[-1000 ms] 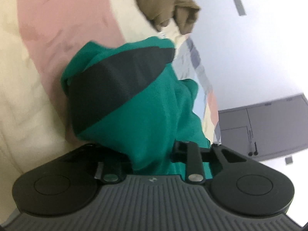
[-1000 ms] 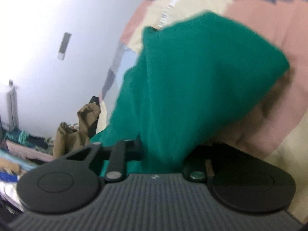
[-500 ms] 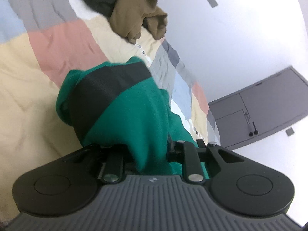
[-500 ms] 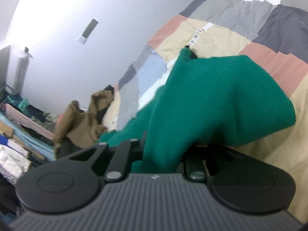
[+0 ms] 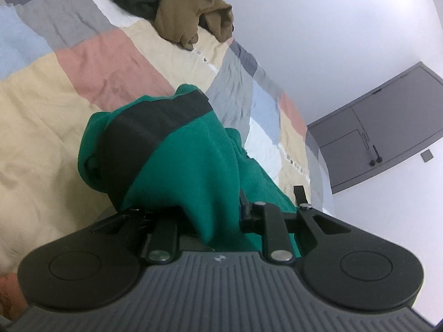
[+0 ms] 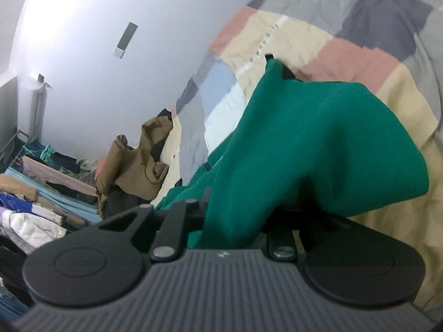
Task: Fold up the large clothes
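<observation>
A green garment (image 5: 193, 166) with a broad black band (image 5: 155, 127) hangs bunched over a patchwork bedspread (image 5: 41, 105). My left gripper (image 5: 213, 210) is shut on a fold of it; cloth covers the fingertips. In the right wrist view the same green garment (image 6: 318, 144) drapes out of my right gripper (image 6: 235, 221). Its jaws are opening, with the cloth still pinched between them and the fingertips hidden. Both grippers hold the garment above the bedspread (image 6: 401, 96).
A crumpled brown garment (image 5: 191, 8) lies on dark clothing at the far side of the bed, also seen as a brown heap (image 6: 133, 166). Stacked clothes (image 6: 41, 193) fill the floor beside the bed. A grey door (image 5: 382, 127) sits in the white wall.
Both grippers have risen and drawn back with the green garment. More of the bedspread, the wall and the brown heap now show behind it.
</observation>
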Available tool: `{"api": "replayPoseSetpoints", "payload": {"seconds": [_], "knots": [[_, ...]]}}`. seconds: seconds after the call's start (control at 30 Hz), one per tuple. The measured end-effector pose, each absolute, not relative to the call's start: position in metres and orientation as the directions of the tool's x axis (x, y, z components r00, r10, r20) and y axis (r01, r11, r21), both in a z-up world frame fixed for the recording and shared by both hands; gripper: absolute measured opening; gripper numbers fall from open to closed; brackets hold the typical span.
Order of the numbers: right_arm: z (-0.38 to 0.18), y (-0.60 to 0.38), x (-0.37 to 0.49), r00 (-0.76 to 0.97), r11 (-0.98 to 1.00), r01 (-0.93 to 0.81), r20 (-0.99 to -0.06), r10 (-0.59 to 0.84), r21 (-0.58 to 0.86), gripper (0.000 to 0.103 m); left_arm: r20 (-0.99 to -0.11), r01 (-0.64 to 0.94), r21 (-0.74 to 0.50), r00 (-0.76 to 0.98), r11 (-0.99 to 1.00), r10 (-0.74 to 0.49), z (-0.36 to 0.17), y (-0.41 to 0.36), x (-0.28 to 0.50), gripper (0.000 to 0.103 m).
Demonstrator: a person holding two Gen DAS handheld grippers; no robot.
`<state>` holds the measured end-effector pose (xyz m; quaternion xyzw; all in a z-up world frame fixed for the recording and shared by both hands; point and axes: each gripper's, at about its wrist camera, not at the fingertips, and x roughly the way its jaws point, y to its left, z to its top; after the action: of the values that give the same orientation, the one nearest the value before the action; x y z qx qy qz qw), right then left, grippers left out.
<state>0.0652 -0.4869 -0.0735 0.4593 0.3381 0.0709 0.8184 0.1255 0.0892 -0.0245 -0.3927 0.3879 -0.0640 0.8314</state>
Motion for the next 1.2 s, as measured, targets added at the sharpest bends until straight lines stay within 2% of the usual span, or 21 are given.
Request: {"api": "replayPoseSetpoints", "payload": {"seconds": [0.03,0.07,0.13,0.17,0.4,0.47,0.6,0.87,1.03,1.2], "knots": [[-0.074,-0.487,0.065,0.759,0.565,0.189,-0.484,0.435,0.803,0.036,-0.6,-0.204,-0.707,0.682,0.678,-0.42,-0.027,0.091,0.128,0.029],[-0.074,-0.486,0.065,0.759,0.563,0.177,-0.477,0.444,0.807,0.046,-0.601,-0.211,-0.716,0.671,0.666,-0.434,-0.029,0.093,0.129,0.036],[-0.072,-0.484,0.064,0.76,0.55,0.156,-0.455,0.463,0.82,0.052,-0.591,-0.207,-0.736,0.661,0.645,-0.463,-0.031,0.095,0.129,0.051],[-0.071,-0.483,0.064,0.762,0.546,0.15,-0.448,0.467,0.824,0.052,-0.583,-0.2,-0.745,0.659,0.636,-0.475,-0.031,0.096,0.13,0.054],[-0.057,-0.49,0.063,0.809,0.517,0.072,-0.353,0.469,0.853,0.052,-0.502,-0.139,-0.787,0.711,0.601,-0.492,-0.012,0.098,0.139,0.057],[-0.045,-0.49,0.068,0.829,0.548,0.031,-0.327,0.453,0.836,0.052,-0.489,-0.109,-0.776,0.726,0.621,-0.483,-0.003,0.096,0.149,0.063],[-0.022,-0.481,0.091,0.864,0.643,-0.031,-0.302,0.402,0.765,0.052,-0.488,-0.091,-0.757,0.737,0.647,-0.467,0.004,0.089,0.18,0.066],[-0.035,-0.474,0.161,0.859,0.752,0.016,-0.394,0.327,0.659,0.052,-0.499,-0.014,-0.685,0.737,0.729,-0.455,0.001,0.078,0.252,0.067],[-0.045,-0.472,0.19,0.867,0.822,0.036,-0.427,0.257,0.568,0.051,-0.49,0.072,-0.57,0.77,0.818,-0.409,-0.003,0.069,0.287,0.07],[-0.066,-0.471,0.223,0.85,0.863,0.044,-0.473,0.233,0.503,0.049,-0.517,0.088,-0.479,0.776,0.873,-0.362,-0.028,0.059,0.316,0.07]]}}
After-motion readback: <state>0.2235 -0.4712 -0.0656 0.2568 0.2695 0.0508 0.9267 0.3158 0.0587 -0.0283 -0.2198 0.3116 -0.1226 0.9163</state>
